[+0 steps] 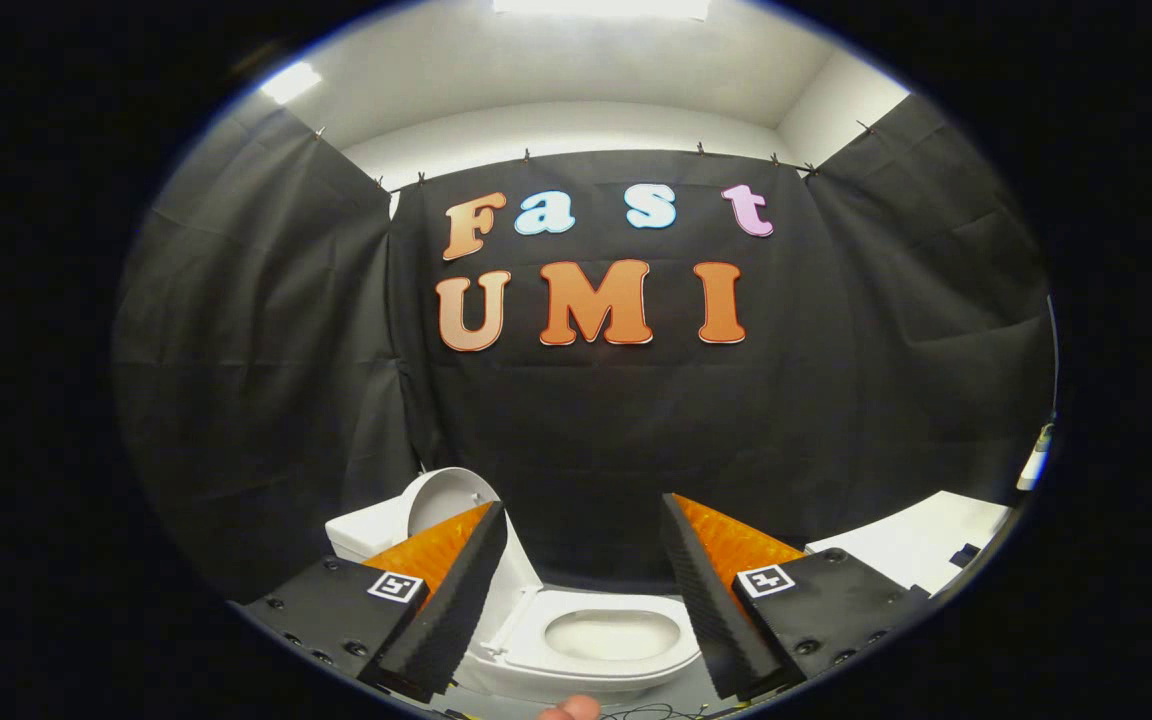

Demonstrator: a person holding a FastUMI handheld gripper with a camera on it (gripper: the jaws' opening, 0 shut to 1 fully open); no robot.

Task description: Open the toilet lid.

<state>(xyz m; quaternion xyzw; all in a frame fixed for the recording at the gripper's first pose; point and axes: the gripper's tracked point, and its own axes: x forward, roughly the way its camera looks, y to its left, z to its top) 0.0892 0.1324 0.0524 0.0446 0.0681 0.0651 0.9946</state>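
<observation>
A white toilet stands low ahead, in front of the black cloth wall. Its lid is raised and leans back towards the tank, just beyond my left finger. The seat lies down around the open bowl, which shows between my two fingers. My gripper hovers above the toilet, open wide, with nothing between its fingers. The right finger stands over the seat's right side.
A white surface sits beyond the right finger, with a small dark object on it. A fingertip shows just below the bowl, beside some thin cables on the floor. Black cloth encloses the booth on three sides.
</observation>
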